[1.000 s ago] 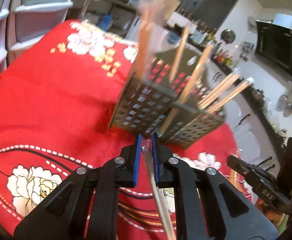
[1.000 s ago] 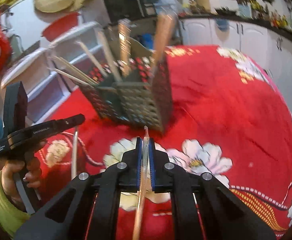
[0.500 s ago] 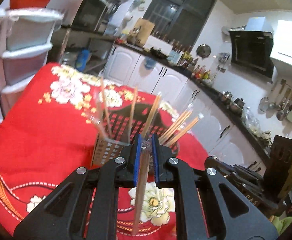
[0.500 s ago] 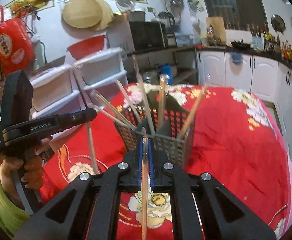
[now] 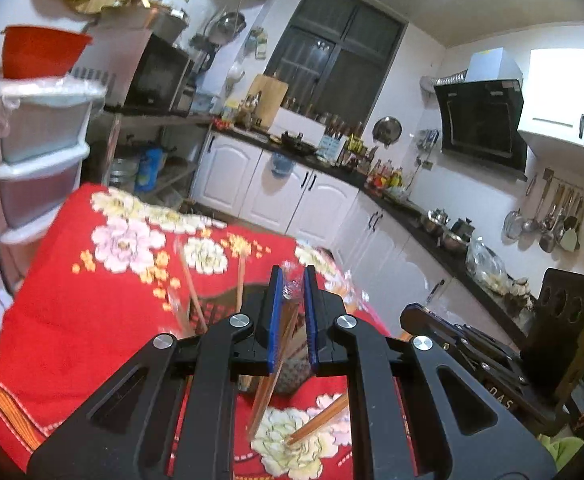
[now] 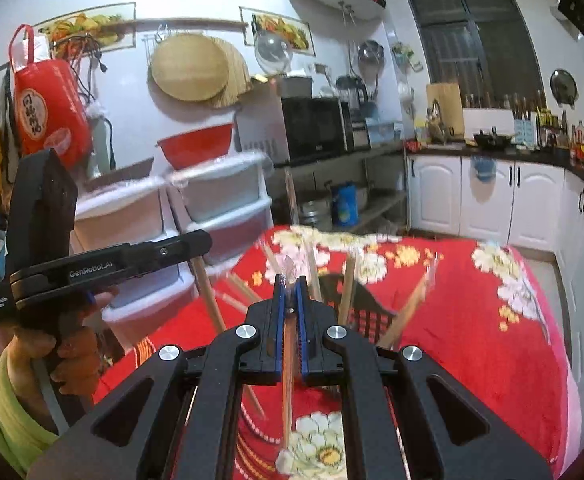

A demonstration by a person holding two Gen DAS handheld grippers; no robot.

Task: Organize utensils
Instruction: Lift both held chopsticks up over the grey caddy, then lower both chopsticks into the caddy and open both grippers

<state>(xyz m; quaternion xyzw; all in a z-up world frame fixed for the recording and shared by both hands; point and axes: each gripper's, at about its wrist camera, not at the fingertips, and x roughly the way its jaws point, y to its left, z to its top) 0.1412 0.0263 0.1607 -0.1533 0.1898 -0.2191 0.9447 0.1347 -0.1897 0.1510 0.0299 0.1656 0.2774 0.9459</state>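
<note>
Since the earlier frames both grippers have risen, and the perforated utensil basket that filled the middle of each view now sits low, largely hidden behind the fingers. Left wrist view: the left gripper (image 5: 291, 312) is clamped on a pair of wooden chopsticks in a clear wrapper (image 5: 270, 384); the wrapper end shows crumpled between the blue pads (image 5: 275, 320), and the sticks hang down below the fingers over the red floral tablecloth (image 5: 72, 320). The utensil basket (image 5: 292, 372) is just beyond and below the fingers, with other chopsticks (image 5: 194, 300) standing in it, blurred. A second wrapped pair (image 5: 318, 418) shows lower right, over a white flower of the cloth. Right wrist view: the right gripper (image 6: 291, 308) is closed on its own wrapped chopsticks (image 6: 288, 392), gripped near the top end so that the length hangs almost straight down. The basket (image 6: 366, 316) stands behind the fingers, sticks leaning out of it at several angles. The left hand (image 6: 72, 352) is at the left edge, holding the other tool's handle. Handling judgement: the chopsticks are light and stiff, but the film wrapper is slick and may slide between the pads; a grip near one end lets the free length swing, so take hold on the wood, not on loose film, and lower the sticks tip first into a compartment.
</note>
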